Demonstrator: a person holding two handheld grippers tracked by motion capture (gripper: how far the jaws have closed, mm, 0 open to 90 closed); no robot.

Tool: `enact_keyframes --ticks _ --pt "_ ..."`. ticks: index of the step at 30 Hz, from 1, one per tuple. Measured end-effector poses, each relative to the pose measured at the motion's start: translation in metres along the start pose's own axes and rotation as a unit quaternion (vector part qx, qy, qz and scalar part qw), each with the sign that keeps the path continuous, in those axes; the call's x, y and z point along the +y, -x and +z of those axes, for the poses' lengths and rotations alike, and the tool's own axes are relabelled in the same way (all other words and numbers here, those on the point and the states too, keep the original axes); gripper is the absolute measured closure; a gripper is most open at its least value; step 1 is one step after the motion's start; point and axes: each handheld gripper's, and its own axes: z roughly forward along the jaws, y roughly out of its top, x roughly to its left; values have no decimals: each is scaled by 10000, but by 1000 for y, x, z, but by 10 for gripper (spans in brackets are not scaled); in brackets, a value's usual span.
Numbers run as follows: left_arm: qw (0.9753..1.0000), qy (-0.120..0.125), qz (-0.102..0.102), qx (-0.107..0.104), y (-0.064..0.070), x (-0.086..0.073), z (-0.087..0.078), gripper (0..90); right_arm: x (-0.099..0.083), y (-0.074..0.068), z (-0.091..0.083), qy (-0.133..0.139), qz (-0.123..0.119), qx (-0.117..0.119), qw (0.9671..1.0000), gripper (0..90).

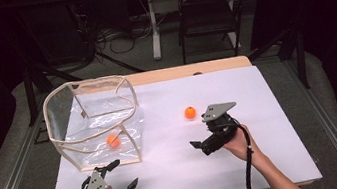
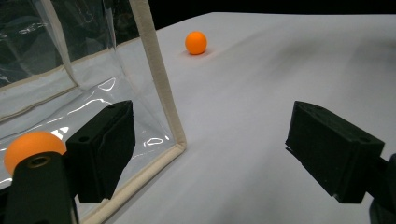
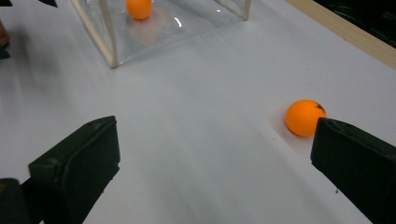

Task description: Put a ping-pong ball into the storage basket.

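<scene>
A clear plastic box (image 1: 92, 121) with cream edging stands on the left of the white table (image 1: 266, 155). An orange ball (image 1: 113, 141) lies inside it. A second orange ball (image 1: 190, 112) rests on the bare table near the middle. My left gripper (image 1: 125, 173) is open in front of the box, its jaws wide on either side of the box's near corner (image 2: 159, 79), with nothing held. My right gripper (image 1: 205, 130) is open just below and right of the loose ball. In the right gripper view that ball (image 3: 303, 117) sits close beside the right-hand jaw, untouched.
The table's wooden far edge (image 1: 188, 70) runs behind the box. A dark chair (image 1: 207, 13) and a desk leg (image 1: 153, 26) stand on the floor beyond. White surface stretches to the right of the right gripper and between both hands.
</scene>
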Motion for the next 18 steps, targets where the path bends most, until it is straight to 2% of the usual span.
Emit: enact_keyframes --ticks 3,11,18 --pt "10000 20 -6 13 -1 0 -1 157 -4 6 1 -11 116 41 9999 9" --pt "10000 6 -19 -5 -1 0 1 157 -12 14 7 -192 232 67 9995 6" --pt "10000 4 2 -43 -1 0 0 157 -15 18 10 -283 225 1 9993 5"
